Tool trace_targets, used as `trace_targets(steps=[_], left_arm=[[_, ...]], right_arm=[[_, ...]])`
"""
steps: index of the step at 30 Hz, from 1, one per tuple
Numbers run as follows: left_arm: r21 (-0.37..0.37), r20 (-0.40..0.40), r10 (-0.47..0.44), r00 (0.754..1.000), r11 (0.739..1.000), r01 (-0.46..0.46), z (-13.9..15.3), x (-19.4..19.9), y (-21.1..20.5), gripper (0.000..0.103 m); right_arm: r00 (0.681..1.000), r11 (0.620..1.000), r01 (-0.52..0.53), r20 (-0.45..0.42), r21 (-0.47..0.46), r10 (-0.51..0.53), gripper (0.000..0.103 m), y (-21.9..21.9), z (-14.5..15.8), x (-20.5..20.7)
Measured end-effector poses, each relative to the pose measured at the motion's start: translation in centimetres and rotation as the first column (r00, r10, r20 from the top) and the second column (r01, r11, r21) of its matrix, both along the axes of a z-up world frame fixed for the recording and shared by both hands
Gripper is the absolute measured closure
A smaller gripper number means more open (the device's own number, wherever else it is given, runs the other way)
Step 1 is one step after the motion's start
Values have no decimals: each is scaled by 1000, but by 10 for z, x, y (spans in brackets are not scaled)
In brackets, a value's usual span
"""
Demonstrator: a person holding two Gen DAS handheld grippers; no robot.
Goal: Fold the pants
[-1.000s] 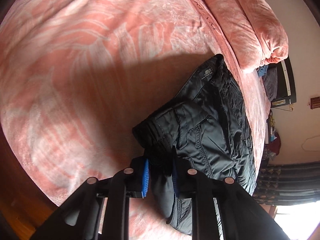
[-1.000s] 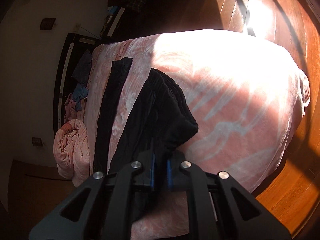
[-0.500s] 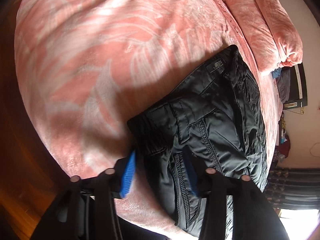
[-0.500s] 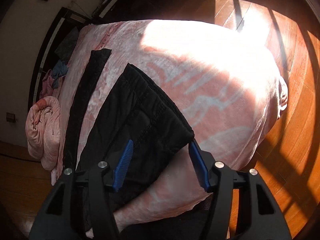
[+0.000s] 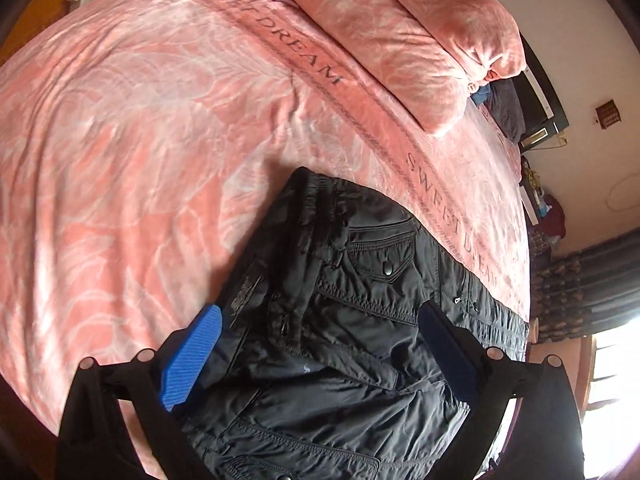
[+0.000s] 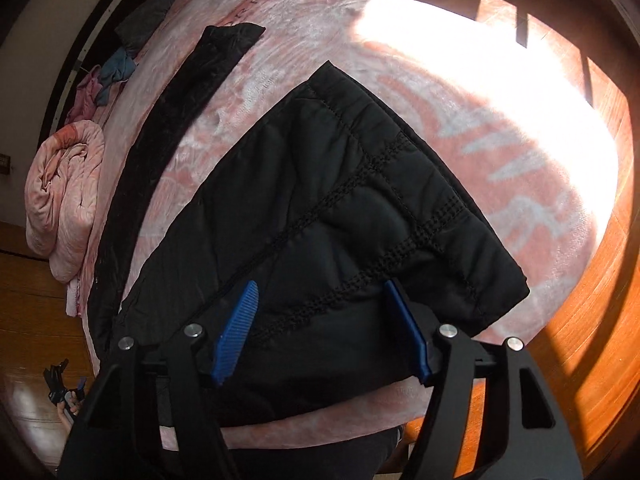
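We see the black pants (image 5: 352, 320) lying flat on the pink bedspread (image 5: 140, 140), near the bed's edge; the left view shows the waistband and a snap pocket, and the right view (image 6: 320, 220) shows the quilted leg end, folded over with its corner pointing toward the wooden floor (image 6: 592, 340). Our left gripper (image 5: 320, 344) hovers over the waist part with its blue pads (image 5: 192, 364) spread wide apart, holding nothing. Our right gripper (image 6: 324, 332) stands likewise spread above the leg end, its pads (image 6: 236, 332) on either side of a stitched seam, not pinching the cloth. Beside the pants, a long dark strip of cloth (image 6: 168, 128) runs along the bedspread. A rolled pink quilt (image 5: 400, 32) sits at the far side of the bed, near a few loose clothes (image 6: 116, 68).
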State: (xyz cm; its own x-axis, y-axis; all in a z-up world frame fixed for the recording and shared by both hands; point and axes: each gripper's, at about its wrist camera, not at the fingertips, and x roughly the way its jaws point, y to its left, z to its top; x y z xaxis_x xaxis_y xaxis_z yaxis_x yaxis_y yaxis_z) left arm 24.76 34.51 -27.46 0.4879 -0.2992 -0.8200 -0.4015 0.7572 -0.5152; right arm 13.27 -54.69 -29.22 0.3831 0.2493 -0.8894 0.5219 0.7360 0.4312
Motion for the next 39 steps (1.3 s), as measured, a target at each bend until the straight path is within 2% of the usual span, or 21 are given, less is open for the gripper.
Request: trace_targets(steps=[2, 4, 6, 8, 10, 12, 14, 16, 18, 19, 20, 25, 29, 35, 37, 38, 39], left_arm=[[23, 0, -49, 999, 999, 49, -6, 30, -1, 4], [23, -8, -98, 995, 995, 98, -16, 59, 1, 4], [38, -34, -116, 993, 992, 117, -31, 85, 6, 4], [57, -58, -127, 990, 990, 130, -47, 105, 12, 4], [17, -78, -155, 985, 987, 157, -66, 119, 17, 4], [22, -97, -199, 975, 979, 202, -79, 129, 15, 4], [38, -115, -243, 963, 968, 248, -89, 134, 14, 5], [31, -98, -270, 958, 961, 274, -91, 133, 14, 6], [30, -84, -302, 949, 952, 306, -90, 131, 13, 26], [38, -89, -315, 945, 947, 319, -90, 131, 14, 43], [28, -84, -321, 943, 946, 324, -91, 131, 13, 47], [76, -91, -326, 941, 940, 333, -93, 133, 5, 50], [85, -84, -313, 946, 944, 319, -95, 132, 7, 51], [106, -79, -284, 956, 951, 291, -95, 130, 4, 52], [110, -81, -271, 959, 954, 279, -95, 129, 3, 52], [113, -83, -266, 960, 955, 274, -95, 128, 2, 52], [118, -87, -261, 962, 956, 270, -94, 129, 2, 53]], right_arm=[[999, 1000, -13, 50, 1, 13, 31, -2, 22, 9], [997, 1000, -6, 81, 11, 5, 24, -6, 40, 22], [995, 1000, -1, 99, 27, -1, 23, -12, 50, 41], [995, 1000, -9, 96, 25, 6, 23, -13, 54, 66], [996, 999, -21, 91, 26, 19, 23, -12, 52, 95], [994, 998, -50, 96, 35, 47, 23, -9, 49, 127], [990, 994, -93, 112, 55, 87, 23, -6, 45, 164], [984, 988, -133, 129, 73, 123, 23, -6, 43, 201], [977, 983, -165, 146, 77, 153, 19, -10, 42, 238], [975, 981, -181, 146, 71, 170, 19, -12, 41, 257], [971, 978, -198, 147, 64, 187, 17, -15, 40, 276], [963, 971, -239, 127, -9, 238, 17, -36, 32, 365], [961, 965, -258, 85, -55, 262, 17, -47, 8, 420], [943, 941, -328, 38, -85, 332, 17, -46, -30, 480], [932, 931, -360, 26, -61, 362, 17, -42, -38, 491], [925, 925, -378, 20, -39, 379, 19, -39, -43, 494], [915, 915, -402, 11, -35, 403, 27, -37, -46, 495]])
